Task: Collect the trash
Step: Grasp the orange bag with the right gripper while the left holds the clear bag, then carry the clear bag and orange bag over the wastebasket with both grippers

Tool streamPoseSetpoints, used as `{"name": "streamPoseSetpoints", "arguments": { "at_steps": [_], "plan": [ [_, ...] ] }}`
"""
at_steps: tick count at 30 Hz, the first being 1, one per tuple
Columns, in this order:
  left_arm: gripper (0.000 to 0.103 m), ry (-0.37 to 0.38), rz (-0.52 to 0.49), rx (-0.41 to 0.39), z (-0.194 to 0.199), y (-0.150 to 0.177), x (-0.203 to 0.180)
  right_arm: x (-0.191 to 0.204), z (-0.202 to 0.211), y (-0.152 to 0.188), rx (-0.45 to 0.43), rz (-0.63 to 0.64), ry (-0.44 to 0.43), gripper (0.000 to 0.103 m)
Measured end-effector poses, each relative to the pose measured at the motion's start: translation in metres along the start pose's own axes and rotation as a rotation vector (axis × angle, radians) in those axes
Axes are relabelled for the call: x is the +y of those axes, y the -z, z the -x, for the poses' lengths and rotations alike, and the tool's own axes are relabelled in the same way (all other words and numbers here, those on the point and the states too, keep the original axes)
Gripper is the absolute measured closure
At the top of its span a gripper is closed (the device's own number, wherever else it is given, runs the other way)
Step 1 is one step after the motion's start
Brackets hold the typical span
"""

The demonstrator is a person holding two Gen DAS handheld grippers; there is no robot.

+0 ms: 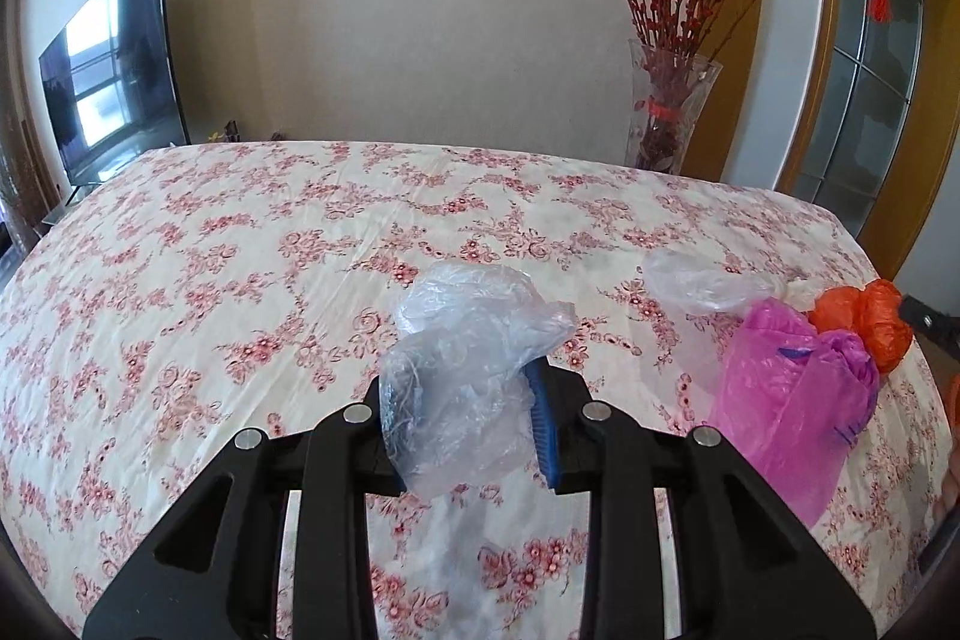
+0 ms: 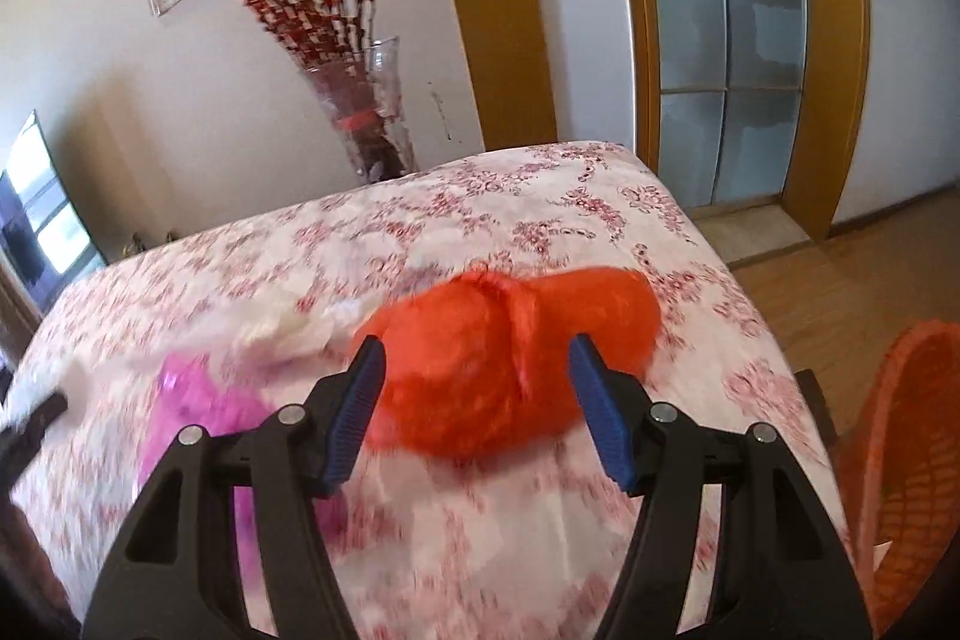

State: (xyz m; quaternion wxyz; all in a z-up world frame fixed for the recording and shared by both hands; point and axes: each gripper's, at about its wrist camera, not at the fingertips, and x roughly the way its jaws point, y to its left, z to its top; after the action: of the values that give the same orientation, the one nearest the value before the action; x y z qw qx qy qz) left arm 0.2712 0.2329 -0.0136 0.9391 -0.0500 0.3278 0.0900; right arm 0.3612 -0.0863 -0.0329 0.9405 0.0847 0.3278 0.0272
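Observation:
My left gripper (image 1: 462,382) is shut on a crumpled clear plastic bag (image 1: 474,334), held just above the floral tablecloth (image 1: 240,280). To its right lie a second clear bag (image 1: 702,280), a pink bag (image 1: 792,400) and an orange bag (image 1: 864,316). In the blurred right wrist view, my right gripper (image 2: 474,364) is open, its blue pads on either side of the near end of the orange bag (image 2: 480,400), not pressing it. The pink bag (image 2: 198,400) sits to the left of that gripper.
An orange mesh basket (image 2: 900,460) stands off the table's right edge, above the wooden floor. A glass vase (image 1: 666,112) of red branches stands behind the table's far edge. A dark TV screen (image 1: 114,70) is at the far left, and a glass-paned door (image 2: 726,40) at the right.

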Motion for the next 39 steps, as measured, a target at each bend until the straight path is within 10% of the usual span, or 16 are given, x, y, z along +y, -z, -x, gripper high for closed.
{"name": "streamPoseSetpoints", "arguments": {
  "at_steps": [4, 8, 14, 39],
  "plan": [
    [0.073, 0.009, -0.004, 0.011, -0.006, 0.001, -0.005, -0.002, -0.030, -0.005, 0.064, -0.006, 0.018, 0.042],
    [0.073, 0.021, -0.013, 0.015, -0.005, 0.004, -0.012, -0.008, -0.031, 0.009, 0.096, 0.011, 0.007, 0.070],
    [0.073, 0.053, -0.023, 0.005, 0.007, 0.004, -0.026, -0.018, 0.000, 0.020, 0.070, 0.025, 0.007, 0.083],
    [0.073, 0.321, -0.180, -0.038, 0.101, 0.029, -0.179, -0.132, 0.185, 0.088, -0.061, -0.078, 0.124, 0.085]
  ]
}}
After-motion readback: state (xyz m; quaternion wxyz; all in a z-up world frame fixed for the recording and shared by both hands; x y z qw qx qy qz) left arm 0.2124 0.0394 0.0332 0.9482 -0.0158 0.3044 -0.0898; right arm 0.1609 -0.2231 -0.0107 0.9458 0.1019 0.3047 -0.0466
